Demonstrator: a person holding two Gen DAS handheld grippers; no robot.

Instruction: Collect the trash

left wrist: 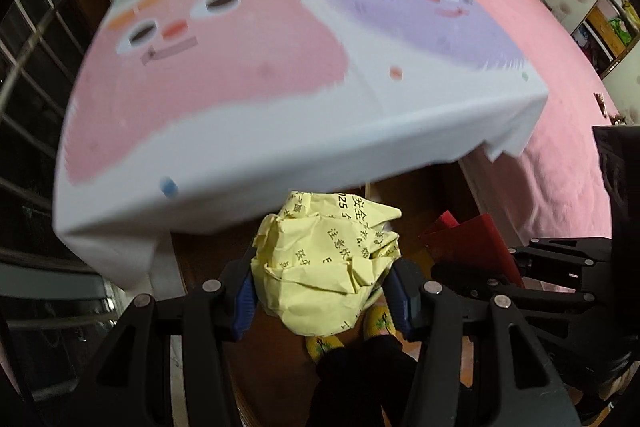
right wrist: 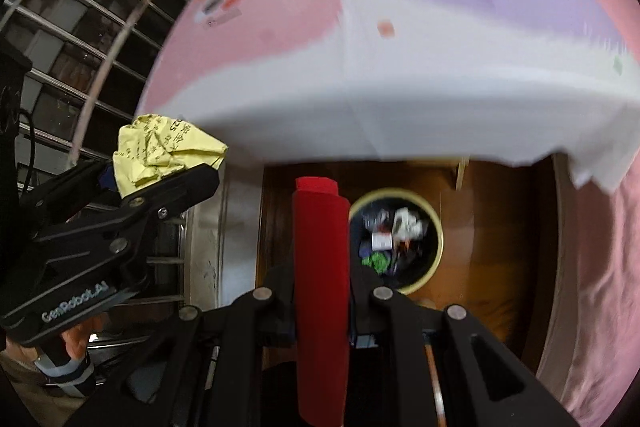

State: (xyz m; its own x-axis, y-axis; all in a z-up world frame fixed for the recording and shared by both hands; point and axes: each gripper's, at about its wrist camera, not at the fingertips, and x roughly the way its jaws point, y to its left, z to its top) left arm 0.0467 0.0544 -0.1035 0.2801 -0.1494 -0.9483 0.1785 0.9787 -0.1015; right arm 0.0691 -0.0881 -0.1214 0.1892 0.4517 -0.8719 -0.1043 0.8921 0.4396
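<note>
Yellow crumpled paper (left wrist: 326, 259), printed with Chinese characters, possibly "安全", is pinched by the left gripper (left wrist: 322, 297), marked "GenRobot.AI". The right gripper (right wrist: 320, 311) clamps red sheet (right wrist: 320, 287) at lower centre.

"GenRobot.AI" stands on the left gripper (right wrist: 160, 183); the crumpled yellow paper (left wrist: 326, 263) bears Chinese print.

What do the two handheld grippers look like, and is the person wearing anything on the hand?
Both grippers are black plastic linkages with silver pivot pins and blue finger pads. The left gripper's body carries white GenRobot.AI lettering. A pale blue strap wraps the hand below it.
</note>
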